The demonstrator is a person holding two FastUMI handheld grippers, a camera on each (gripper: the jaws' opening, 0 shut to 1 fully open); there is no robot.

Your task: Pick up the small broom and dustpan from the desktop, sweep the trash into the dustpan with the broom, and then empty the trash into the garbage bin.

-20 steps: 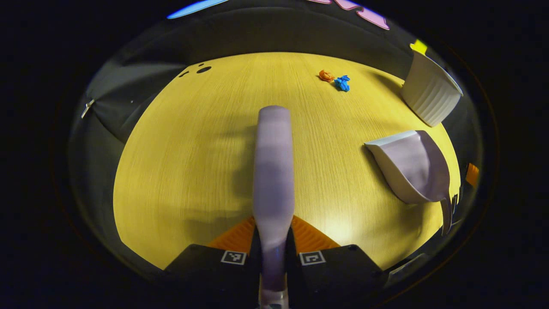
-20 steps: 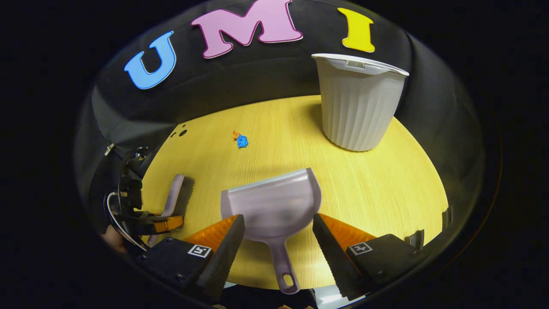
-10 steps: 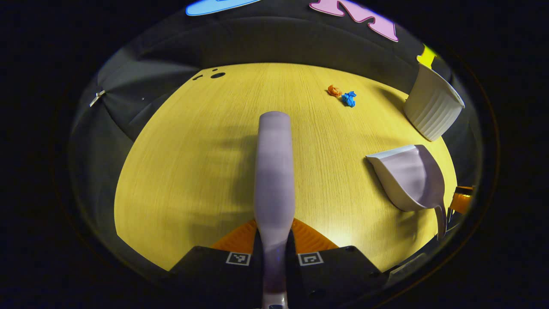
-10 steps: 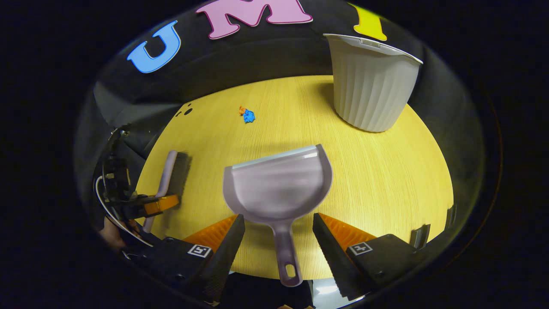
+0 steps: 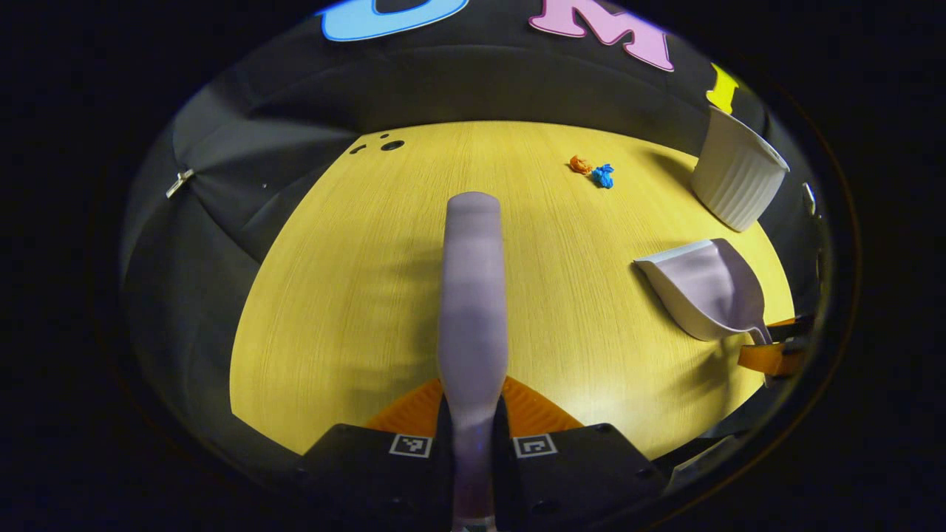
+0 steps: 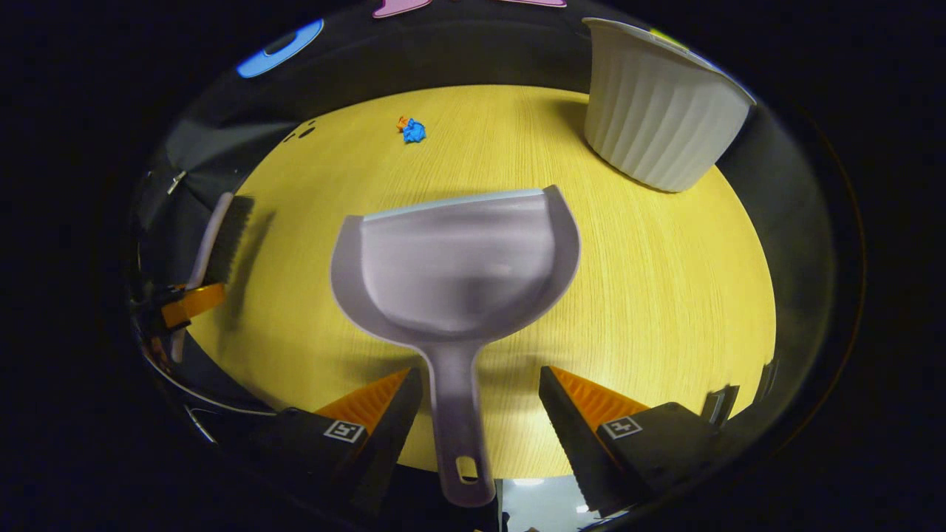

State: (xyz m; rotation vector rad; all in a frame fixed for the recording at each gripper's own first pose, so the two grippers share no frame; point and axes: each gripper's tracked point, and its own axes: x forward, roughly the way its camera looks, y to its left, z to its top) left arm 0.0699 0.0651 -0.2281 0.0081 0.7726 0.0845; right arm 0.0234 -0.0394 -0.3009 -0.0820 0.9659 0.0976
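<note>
Broom [image 5: 473, 295] sits clamped in my left jaws, pointing forward to sweep; my right jaws stand wide open astride the dustpan [image 6: 454, 270] handle, not gripping; trash [image 5: 593, 171] waits beyond on the table [image 5: 355, 295].

I see a yellow wood-grain desktop [image 5: 355, 295] — round-edged through the lens — backed by black cloth [image 5: 458, 89], with small dark holes [image 5: 392, 145] near its far edge.
</note>
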